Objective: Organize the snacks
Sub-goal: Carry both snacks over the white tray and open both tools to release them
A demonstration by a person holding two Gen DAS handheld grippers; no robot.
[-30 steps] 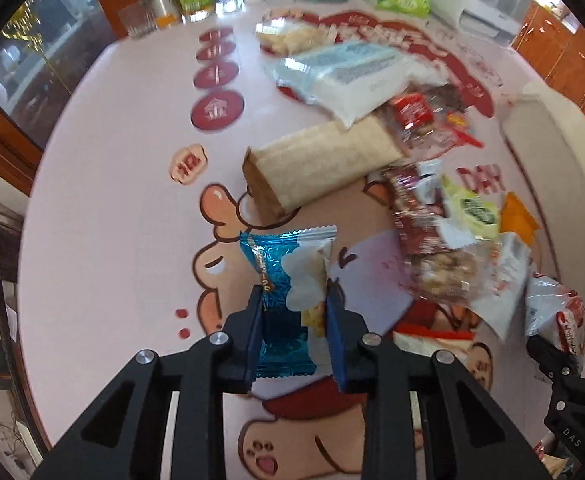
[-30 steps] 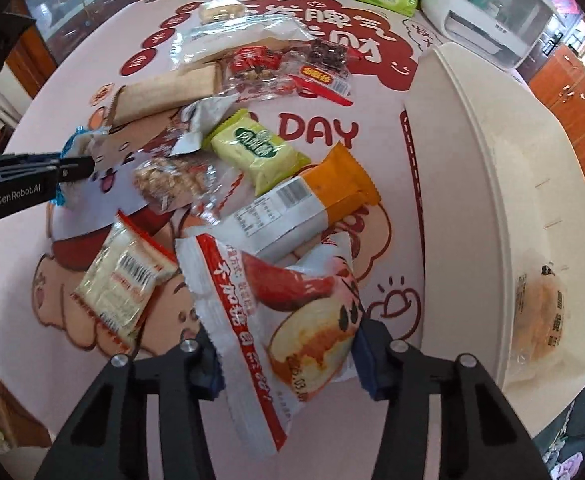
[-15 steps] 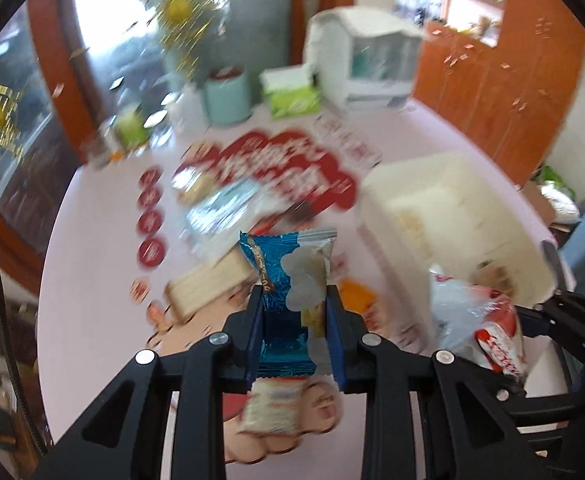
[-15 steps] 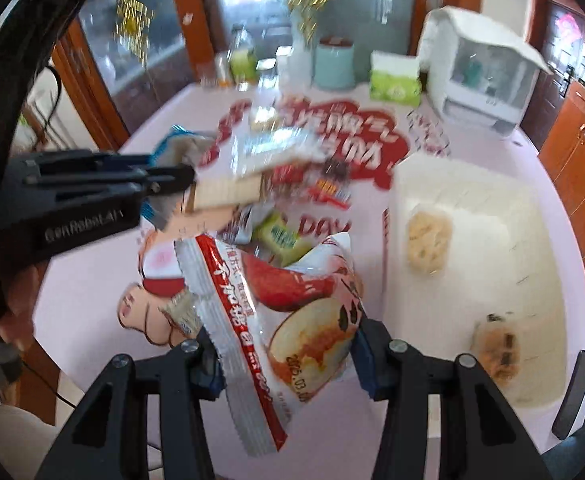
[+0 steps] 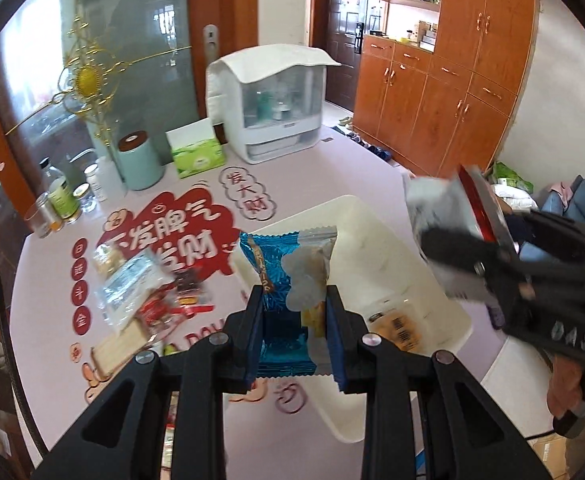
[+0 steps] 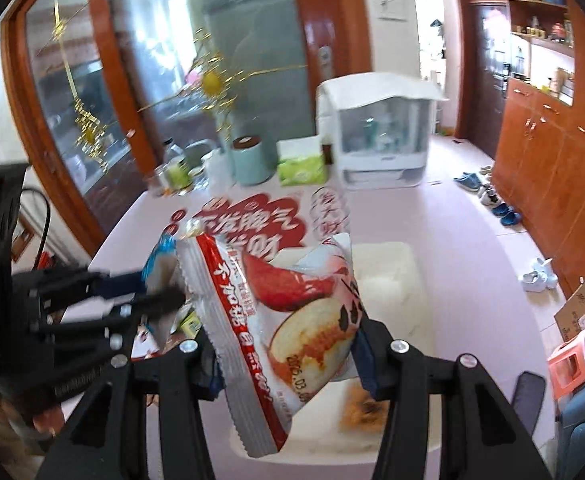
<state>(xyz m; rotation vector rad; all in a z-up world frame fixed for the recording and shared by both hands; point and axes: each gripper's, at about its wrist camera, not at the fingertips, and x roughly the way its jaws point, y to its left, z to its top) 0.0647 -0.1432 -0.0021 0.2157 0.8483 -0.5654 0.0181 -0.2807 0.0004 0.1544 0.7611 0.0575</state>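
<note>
Both grippers, left (image 5: 294, 330) and right (image 6: 288, 346), grip raised packets, blue (image 5: 292, 280) and red-and-white (image 6: 288, 320), above the white bin (image 5: 380, 248), seemingly ready to drop them in.

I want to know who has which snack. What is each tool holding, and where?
Left tool: blue snack packet, by its lower half. Right tool: red-and-white bread packet, by its sides.

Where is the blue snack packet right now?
In the left wrist view, the blue snack packet is clamped in the left hand-held gripper, raised before the white bin.
</note>
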